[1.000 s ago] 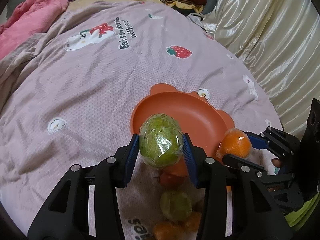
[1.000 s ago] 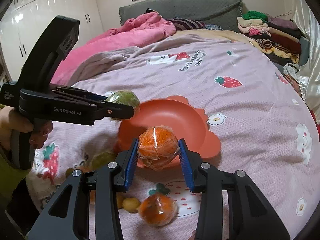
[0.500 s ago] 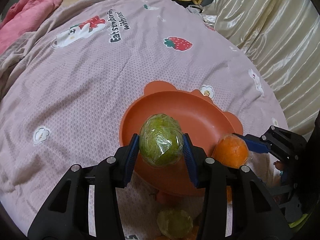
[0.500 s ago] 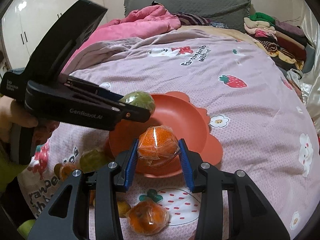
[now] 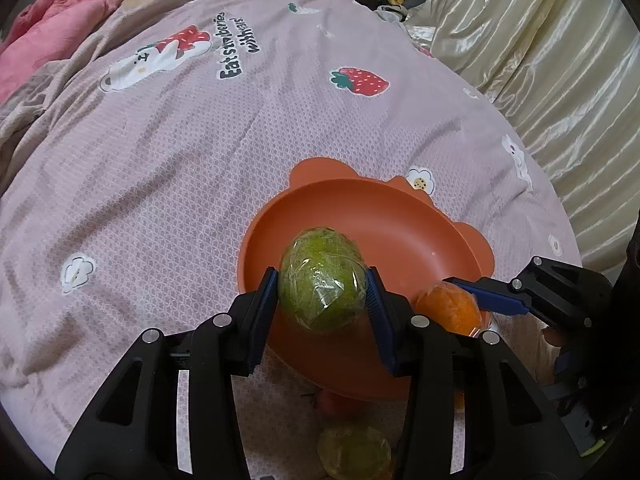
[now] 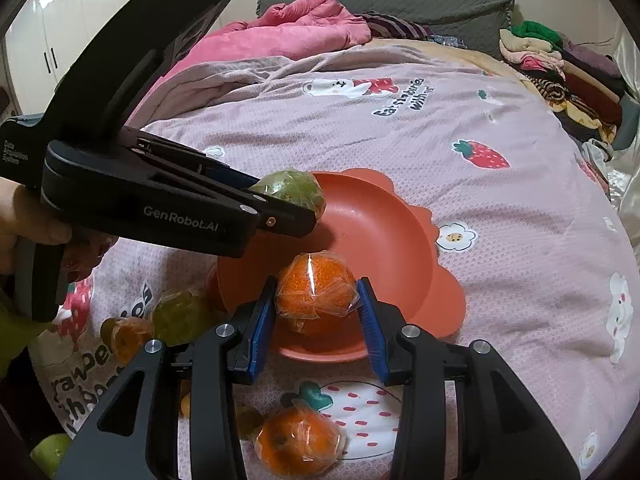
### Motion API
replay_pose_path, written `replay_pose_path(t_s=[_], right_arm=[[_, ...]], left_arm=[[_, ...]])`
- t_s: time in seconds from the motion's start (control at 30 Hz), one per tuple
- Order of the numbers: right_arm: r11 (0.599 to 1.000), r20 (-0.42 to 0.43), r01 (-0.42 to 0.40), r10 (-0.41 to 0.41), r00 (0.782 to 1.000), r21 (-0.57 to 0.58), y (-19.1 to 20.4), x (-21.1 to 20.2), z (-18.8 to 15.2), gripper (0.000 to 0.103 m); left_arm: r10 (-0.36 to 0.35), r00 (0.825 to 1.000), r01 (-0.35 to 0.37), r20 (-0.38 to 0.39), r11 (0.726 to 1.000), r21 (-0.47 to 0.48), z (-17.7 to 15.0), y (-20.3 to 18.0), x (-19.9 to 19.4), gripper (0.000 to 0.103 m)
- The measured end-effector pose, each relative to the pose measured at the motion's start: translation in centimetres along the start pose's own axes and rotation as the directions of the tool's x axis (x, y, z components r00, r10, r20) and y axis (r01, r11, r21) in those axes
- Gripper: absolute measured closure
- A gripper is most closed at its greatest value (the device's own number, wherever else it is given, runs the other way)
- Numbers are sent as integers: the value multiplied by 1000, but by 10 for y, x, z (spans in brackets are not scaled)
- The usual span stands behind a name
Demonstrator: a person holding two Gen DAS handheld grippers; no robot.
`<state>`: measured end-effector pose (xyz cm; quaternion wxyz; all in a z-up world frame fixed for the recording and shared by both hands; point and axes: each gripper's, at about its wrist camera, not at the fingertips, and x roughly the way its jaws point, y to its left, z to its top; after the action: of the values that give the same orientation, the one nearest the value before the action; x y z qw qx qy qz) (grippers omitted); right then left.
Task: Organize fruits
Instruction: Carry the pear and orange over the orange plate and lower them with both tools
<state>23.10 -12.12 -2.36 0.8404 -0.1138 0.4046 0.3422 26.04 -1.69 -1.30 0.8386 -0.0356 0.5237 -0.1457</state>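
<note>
We hold the left gripper [image 5: 322,294] clamped on the wrapped green fruit [image 5: 322,280] and the right gripper [image 6: 316,308] clamped on the wrapped orange [image 6: 315,298] above the orange plate [image 5: 400,216], where slick film may let either slip or both collide on release.

Left gripper [image 5: 323,285] reaches forward, blue pads [image 5: 268,296] pinched hard onto a wrapped green fruit [image 5: 322,279]. From the right wrist view it comes in from the left, a bare hand [image 6: 40,236] wrapped round its handle. Right gripper [image 6: 316,303] sits just beside it, fingers level, clamped on a wrapped orange [image 6: 314,295]. Both tips point the same way, close together.
</note>
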Motion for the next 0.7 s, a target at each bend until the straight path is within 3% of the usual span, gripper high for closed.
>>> replay_pose_path(t_s=[0.4, 0.7], right_arm=[[1000, -19, 0, 0, 1000, 1, 1, 4, 0, 63], [1000, -9, 3, -3, 1000, 4, 2, 0, -2, 54]], left_arm=[[6, 1000, -6, -6, 1000, -7, -1, 2, 3, 67], [10, 1000, -10, 6, 1000, -11, -1, 3, 1, 67]])
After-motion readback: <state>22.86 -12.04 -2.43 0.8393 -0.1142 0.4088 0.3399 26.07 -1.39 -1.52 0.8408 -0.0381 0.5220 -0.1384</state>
